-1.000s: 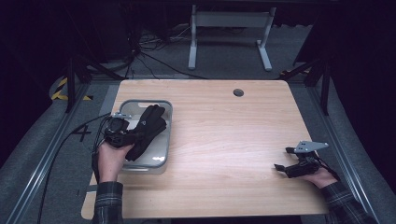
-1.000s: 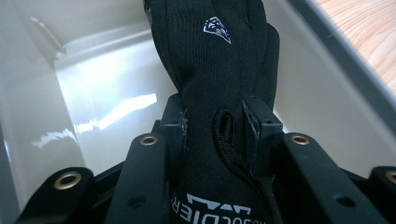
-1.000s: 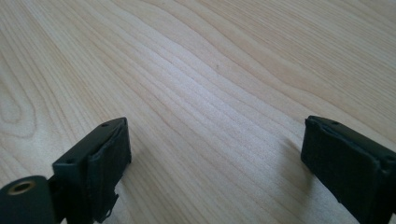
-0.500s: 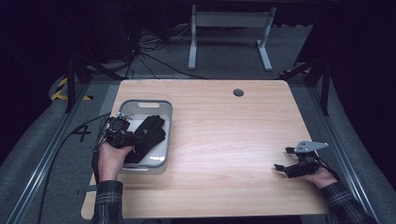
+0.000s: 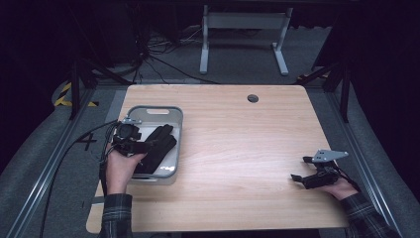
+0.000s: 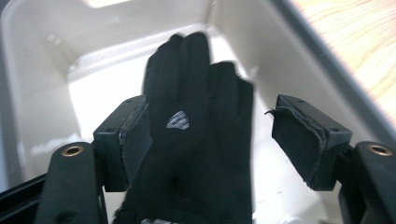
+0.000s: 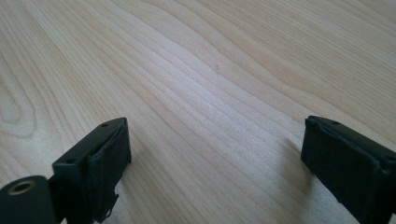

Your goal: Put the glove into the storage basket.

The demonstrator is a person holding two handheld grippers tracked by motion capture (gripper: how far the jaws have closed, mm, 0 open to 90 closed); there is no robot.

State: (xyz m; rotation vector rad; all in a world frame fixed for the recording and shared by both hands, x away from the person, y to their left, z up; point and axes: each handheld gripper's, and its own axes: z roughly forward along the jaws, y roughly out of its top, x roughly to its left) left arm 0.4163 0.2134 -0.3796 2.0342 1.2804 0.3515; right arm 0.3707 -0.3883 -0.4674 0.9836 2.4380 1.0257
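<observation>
Glove [image 6: 198,140]: lies in tray [image 5: 171,116], between your left gripper [image 6: 219,140]'s spread jaws; not clamped.
Right gripper [image 7: 215,158]: parked wide open, empty, over bare table [image 5: 237,129].

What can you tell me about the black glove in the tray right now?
The black glove looks like soft, matte fabric, with a small silver-grey logo on the side facing up. It lies flat in the pale plastic tray, fingers pointing toward the tray's far end. The left gripper straddles it with jaws open: one pad is against the glove's edge, the other stands clear of it. The cuff end is out of sight below the left gripper view.
</observation>
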